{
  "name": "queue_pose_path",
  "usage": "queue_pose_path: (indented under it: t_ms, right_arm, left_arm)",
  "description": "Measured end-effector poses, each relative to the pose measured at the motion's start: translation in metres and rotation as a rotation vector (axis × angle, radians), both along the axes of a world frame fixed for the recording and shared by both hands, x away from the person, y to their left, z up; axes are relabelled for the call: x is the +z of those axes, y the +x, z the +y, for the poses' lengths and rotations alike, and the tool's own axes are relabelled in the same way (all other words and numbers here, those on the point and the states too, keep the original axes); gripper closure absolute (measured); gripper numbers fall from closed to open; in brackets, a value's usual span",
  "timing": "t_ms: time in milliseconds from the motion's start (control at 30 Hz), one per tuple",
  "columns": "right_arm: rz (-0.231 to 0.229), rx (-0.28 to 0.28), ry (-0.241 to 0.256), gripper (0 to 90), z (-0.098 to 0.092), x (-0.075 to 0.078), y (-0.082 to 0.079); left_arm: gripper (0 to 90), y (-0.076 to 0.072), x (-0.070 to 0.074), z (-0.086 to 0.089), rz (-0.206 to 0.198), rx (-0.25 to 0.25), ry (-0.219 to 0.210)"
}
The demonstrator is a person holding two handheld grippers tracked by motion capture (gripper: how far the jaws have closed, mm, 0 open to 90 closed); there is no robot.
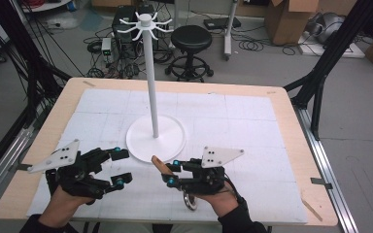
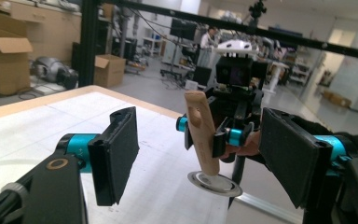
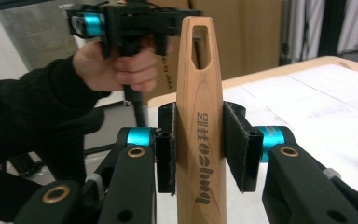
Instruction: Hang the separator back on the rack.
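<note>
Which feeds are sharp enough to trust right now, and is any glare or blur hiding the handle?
High view: even light, soft detail, white stand slightly washed out. Left gripper view: handle clear, background bright and hazy. Right gripper view: handle crisp with readable print, the hand behind it soft.

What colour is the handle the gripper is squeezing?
Light brown wood with dark printed lettering. The wooden handle, in the right gripper, shows best in the right gripper view.

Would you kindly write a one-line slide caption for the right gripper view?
Right tongs clamp a slotted wooden handle upright, with the left tongs raised behind.
</note>
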State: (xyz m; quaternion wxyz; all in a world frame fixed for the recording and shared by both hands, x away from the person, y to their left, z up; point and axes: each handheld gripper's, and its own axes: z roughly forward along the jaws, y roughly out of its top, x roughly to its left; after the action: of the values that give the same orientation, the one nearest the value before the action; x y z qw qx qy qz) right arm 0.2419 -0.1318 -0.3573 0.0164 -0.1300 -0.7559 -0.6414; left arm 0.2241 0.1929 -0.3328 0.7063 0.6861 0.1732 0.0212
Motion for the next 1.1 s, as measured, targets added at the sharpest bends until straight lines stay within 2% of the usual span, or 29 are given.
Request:
queue_pose_path:
  t_ms: [133, 300, 633, 800, 1000, 1100]
  right_arm:
    - [-0.011, 0.038, 0.010, 66.6, 0.007, 0.004, -0.004]
    - [-0.025, 0.060, 0.036, 66.6, 0.011, 0.007, -0.008]
    - [-0.041, 0.094, 0.071, 66.6, 0.013, 0.008, -0.013]
    - [-0.042, 0.103, 0.081, 66.5, 0.012, 0.007, -0.014]
    - [-0.049, 0.112, 0.084, 66.6, 0.013, 0.007, -0.015]
    - [-0.047, 0.118, 0.085, 66.6, 0.014, 0.007, -0.015]
  left_arm:
    - [33.5, 0.003, 0.005, -0.012, 0.002, -0.049, -0.017]
    - [38.8, 0.004, 0.008, -0.023, 0.015, -0.103, -0.031]
    - [51.0, 0.005, 0.006, -0.034, 0.030, -0.183, -0.054]
    - [56.8, 0.005, 0.005, -0.037, 0.031, -0.201, -0.064]
    - [68.9, 0.004, 0.003, -0.037, -0.005, -0.194, -0.070]
    - [69.8, 0.003, 0.003, -0.036, -0.008, -0.189, -0.079]
